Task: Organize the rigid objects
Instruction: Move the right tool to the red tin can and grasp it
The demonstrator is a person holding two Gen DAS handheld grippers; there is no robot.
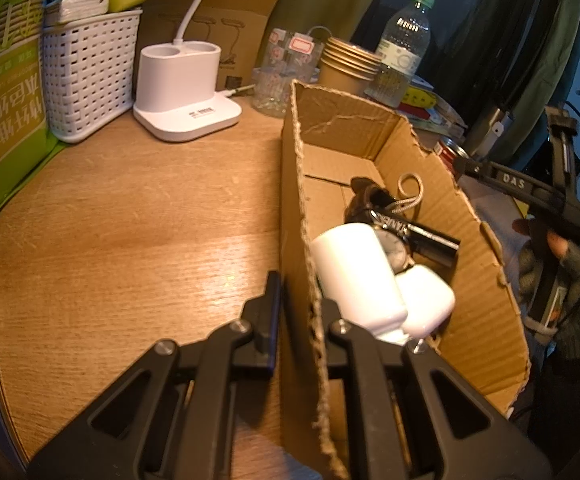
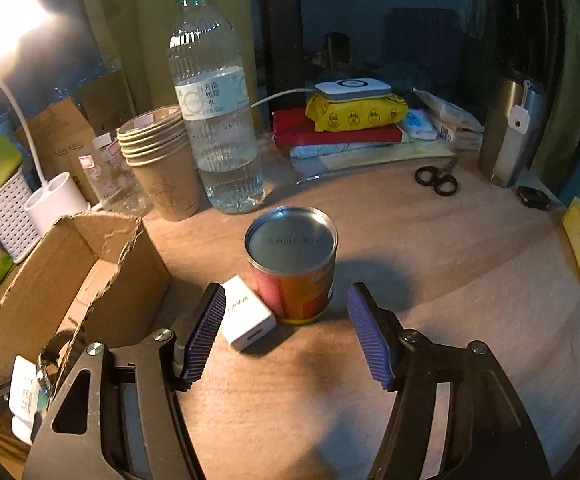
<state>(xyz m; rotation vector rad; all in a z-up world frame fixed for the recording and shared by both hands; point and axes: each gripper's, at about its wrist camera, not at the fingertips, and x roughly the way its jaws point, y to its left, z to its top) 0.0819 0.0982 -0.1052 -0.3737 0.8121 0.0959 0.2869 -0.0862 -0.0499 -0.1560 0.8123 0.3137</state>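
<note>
Your bench (image 2: 430, 248) carries a torn cardboard box (image 1: 470, 248). Only the left wrist view shows its contents: two white cases (image 1: 354, 276), a wristwatch (image 1: 394, 246), a black marker (image 1: 430, 238). Your left gripper (image 1: 296, 308) is clamped on the box's near wall. Only the right wrist view shows the tin can (image 2: 292, 264) and white charger (image 2: 247, 318), touching, on the bench just ahead of your right gripper (image 2: 285, 334), whose jaws stand apart, empty.
</note>
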